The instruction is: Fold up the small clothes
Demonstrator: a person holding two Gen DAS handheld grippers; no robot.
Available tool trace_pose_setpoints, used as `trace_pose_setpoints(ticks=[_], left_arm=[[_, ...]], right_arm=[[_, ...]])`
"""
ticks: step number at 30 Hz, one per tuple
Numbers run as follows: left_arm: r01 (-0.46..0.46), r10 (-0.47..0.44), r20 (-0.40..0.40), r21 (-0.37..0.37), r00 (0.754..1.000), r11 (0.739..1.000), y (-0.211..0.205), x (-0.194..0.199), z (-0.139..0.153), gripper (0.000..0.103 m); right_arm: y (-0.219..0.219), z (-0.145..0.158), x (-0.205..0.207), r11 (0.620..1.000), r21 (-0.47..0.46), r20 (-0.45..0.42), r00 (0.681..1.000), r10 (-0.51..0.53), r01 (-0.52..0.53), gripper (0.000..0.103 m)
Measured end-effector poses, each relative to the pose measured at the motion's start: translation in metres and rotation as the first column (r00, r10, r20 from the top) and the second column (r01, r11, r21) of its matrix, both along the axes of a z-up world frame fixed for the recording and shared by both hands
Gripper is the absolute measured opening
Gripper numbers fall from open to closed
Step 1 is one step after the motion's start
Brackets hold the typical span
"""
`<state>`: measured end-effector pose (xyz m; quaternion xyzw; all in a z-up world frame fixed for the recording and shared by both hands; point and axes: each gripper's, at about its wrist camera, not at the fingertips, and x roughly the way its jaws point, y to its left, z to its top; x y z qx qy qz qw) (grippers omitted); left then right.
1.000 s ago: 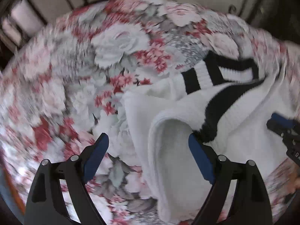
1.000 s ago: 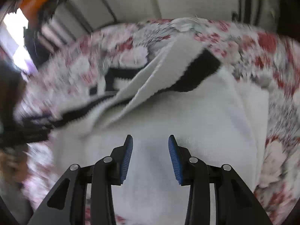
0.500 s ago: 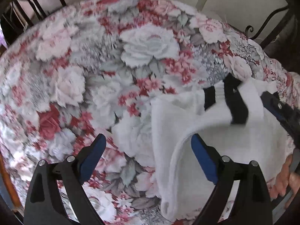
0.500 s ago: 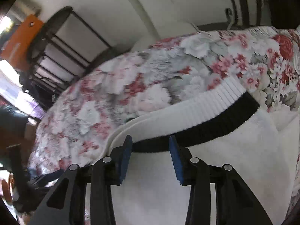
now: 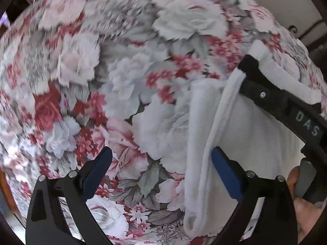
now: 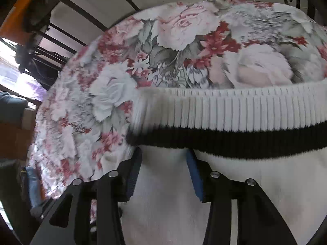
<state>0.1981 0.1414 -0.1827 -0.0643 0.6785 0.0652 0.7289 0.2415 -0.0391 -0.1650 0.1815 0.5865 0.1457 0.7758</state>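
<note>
Right wrist view is showing the right tool [image 6: 163, 161] pinching the white garment [image 6: 235, 194] just under its ribbed hem [image 6: 235, 110], where a black stripe [image 6: 235, 143] is running; the fingers are narrowed with cloth bunched between them, probably so the hem edge can be carried over as one straight fold line. The garment is lying on the floral bedspread [image 6: 167, 47], its folded side edge nearest the left tool [image 5: 161, 169]. That tool is hanging wide open over the spread, gripping nothing, seemingly waiting to pin or smooth the edge. A hand [image 5: 304, 210] is gripping the right tool's handle.
</note>
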Motion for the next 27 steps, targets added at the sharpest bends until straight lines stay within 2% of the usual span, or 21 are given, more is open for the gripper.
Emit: trace_pose_setpoints(ticks=[3,6,9,12,15,16,18,20,23,25,27], left_arm=[[-0.025,0.023,-0.031,-0.053,0.999,0.998,0.011,-0.008,-0.007,0.095],[-0.027,0.025,-0.031,-0.070,0.999,0.997,0.015,-0.014,-0.008,0.095],[-0.030,0.030,-0.007,-0.091,1.000,0.995,0.014,-0.017,-0.005,0.095],[-0.026,0.026,-0.009,-0.069,1.000,0.997,0.008,-0.009,-0.008,0.096],[-0.039,0.038,-0.015,-0.066,0.999,0.997,0.003,-0.002,-0.016,0.099],[-0.044,0.042,-0.018,-0.070,0.999,0.997,0.005,0.000,-0.019,0.099],[-0.051,0.051,-0.003,-0.077,0.999,0.996,0.008,0.002,-0.018,0.098],[-0.050,0.059,0.079,-0.101,0.995,0.994,0.009,0.003,-0.002,0.098],[-0.033,0.047,0.177,-0.081,0.983,0.996,0.004,0.002,0.021,0.098],[-0.049,0.054,0.183,-0.034,0.982,0.998,0.004,0.001,0.024,0.098],[-0.069,0.069,0.134,0.000,0.989,0.998,0.007,0.003,0.016,0.098]], right_arm=[[-0.014,0.011,-0.014,0.999,0.039,0.040,0.999,-0.016,0.014,0.049],[-0.051,0.031,-0.035,0.995,0.043,0.113,0.989,-0.091,0.086,0.049],[-0.089,0.036,-0.038,0.981,0.049,0.148,0.970,-0.191,0.186,0.049],[-0.131,0.022,-0.028,0.950,0.069,0.103,0.945,-0.312,0.306,0.050],[-0.148,-0.004,-0.017,0.943,0.095,0.030,0.946,-0.324,0.320,0.039],[-0.154,-0.007,-0.017,0.936,0.111,0.016,0.941,-0.337,0.333,0.032],[-0.160,0.005,-0.024,0.929,0.150,0.031,0.938,-0.345,0.337,0.032],[-0.160,0.021,-0.031,0.928,0.154,0.090,0.931,-0.354,0.338,0.040],[-0.135,0.036,-0.032,0.937,0.234,0.123,0.948,-0.293,0.259,0.040],[-0.092,0.038,-0.026,0.961,0.237,0.129,0.976,-0.176,0.142,0.039],[-0.047,0.033,-0.019,0.981,0.188,0.143,0.987,-0.075,0.048,0.037]])
